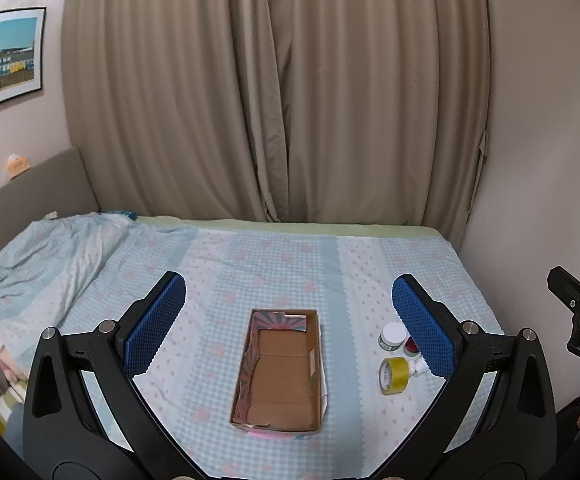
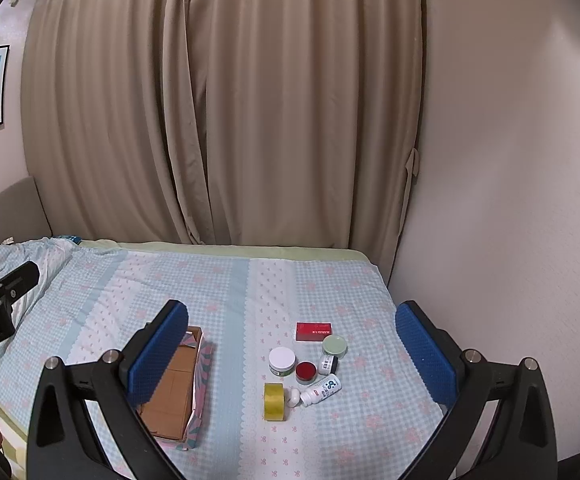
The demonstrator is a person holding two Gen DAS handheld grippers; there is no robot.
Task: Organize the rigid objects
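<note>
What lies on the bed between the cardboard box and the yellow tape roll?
Nothing: in the right wrist view, only bare checked bedsheet lies between the cardboard box and the yellow tape roll.

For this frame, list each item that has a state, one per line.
Cardboard box: open, empty.
Tape roll: standing on edge.
White-lidded jar: upright, closed.
Red-lidded jar: upright, closed.
White bottle: lying down.
Left gripper: open, empty.
Right gripper: open, empty.
</note>
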